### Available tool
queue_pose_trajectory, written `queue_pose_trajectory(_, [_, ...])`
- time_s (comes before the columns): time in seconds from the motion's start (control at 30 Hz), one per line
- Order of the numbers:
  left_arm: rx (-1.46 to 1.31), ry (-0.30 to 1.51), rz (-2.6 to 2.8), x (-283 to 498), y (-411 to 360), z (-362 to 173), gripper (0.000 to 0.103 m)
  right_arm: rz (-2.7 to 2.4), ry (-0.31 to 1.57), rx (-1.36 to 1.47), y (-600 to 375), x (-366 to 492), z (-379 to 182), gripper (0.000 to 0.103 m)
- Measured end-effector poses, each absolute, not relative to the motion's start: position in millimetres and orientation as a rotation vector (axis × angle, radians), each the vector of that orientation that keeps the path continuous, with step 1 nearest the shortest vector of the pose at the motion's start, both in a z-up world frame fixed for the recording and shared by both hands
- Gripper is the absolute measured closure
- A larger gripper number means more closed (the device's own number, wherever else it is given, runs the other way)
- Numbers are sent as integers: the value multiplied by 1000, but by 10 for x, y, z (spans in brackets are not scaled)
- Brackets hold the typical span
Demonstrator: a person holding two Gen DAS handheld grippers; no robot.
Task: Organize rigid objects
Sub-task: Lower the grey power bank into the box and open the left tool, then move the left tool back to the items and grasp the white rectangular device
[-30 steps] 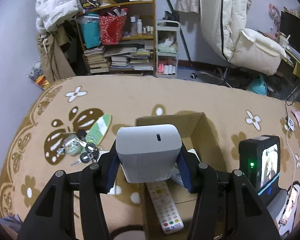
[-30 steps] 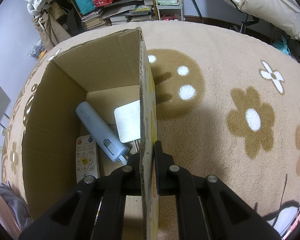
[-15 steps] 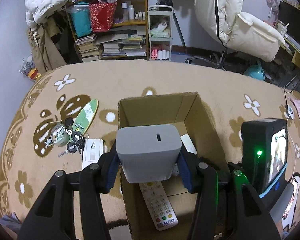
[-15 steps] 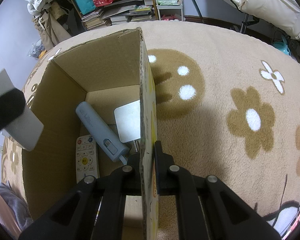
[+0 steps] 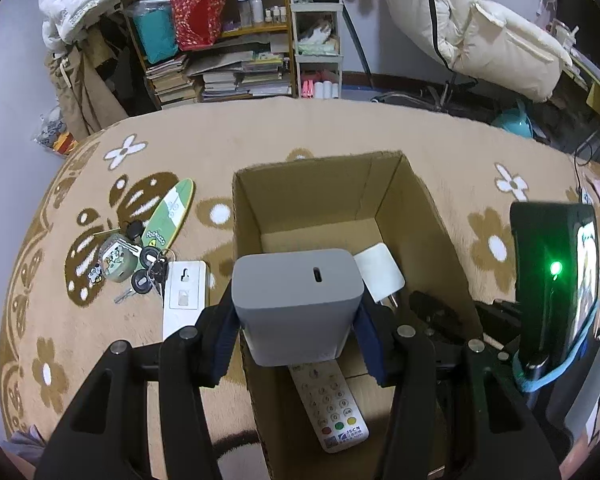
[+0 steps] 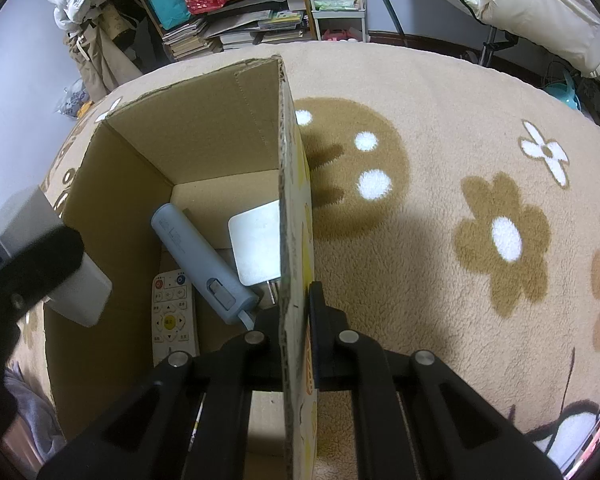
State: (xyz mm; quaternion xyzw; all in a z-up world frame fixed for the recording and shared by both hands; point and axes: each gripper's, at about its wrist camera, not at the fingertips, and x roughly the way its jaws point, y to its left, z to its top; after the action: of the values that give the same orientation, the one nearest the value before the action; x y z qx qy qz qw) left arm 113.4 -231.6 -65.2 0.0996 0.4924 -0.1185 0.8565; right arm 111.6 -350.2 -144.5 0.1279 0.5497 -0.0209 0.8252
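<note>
My left gripper (image 5: 296, 320) is shut on a grey rectangular power bank (image 5: 298, 300), held above the near left rim of an open cardboard box (image 5: 320, 184). The same power bank (image 6: 48, 264) shows at the left of the right wrist view. Inside the box lie a white remote (image 5: 332, 408), a white charger plug (image 5: 378, 272) and a blue-grey cylinder device (image 6: 200, 268). My right gripper (image 6: 296, 304) is shut on the box's right wall (image 6: 290, 200), one finger inside and one outside.
On the rug left of the box lie a white flat device (image 5: 184, 296), a bunch of keys with a green case (image 5: 136, 264) and a green mini skateboard (image 5: 170, 212). A cluttered shelf (image 5: 220, 40) and a chair (image 5: 480, 28) stand beyond the rug.
The left gripper with the power bank has moved forward and right over the box; the box now fills more of its view. The right gripper has kept still on the wall.
</note>
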Motion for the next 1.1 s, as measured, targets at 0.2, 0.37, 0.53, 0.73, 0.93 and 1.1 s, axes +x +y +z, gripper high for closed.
queue_pose_trajectory(0.2, [216,1063,-261,1103,-2311,-735,52,-44,1166,279,-3521,1098,-1424,94])
queue_pose_trajectory(0.37, [248,1053,-257,1074,-2337,-736,51,-48,1168,282,-3528,1105,-1422,94])
queue_pose_trajectory(0.53, [271,978,-248,1017,-2319,-603,51,-50,1168,282,-3545,1096,-1420,93])
queue_pose_trajectory(0.73, [272,922,-225,1012,-2235,-390,35,-51,1168,283,-3555,1094,-1424,93])
queue_pose_trajectory(0.93, [251,890,-199,991,-2059,-247,11,-49,1168,283,-3554,1085,-1412,93])
queue_pose_trajectory(1.1, [288,865,-155,997,-1928,-220,7,-49,1167,284,-3555,1081,-1405,93])
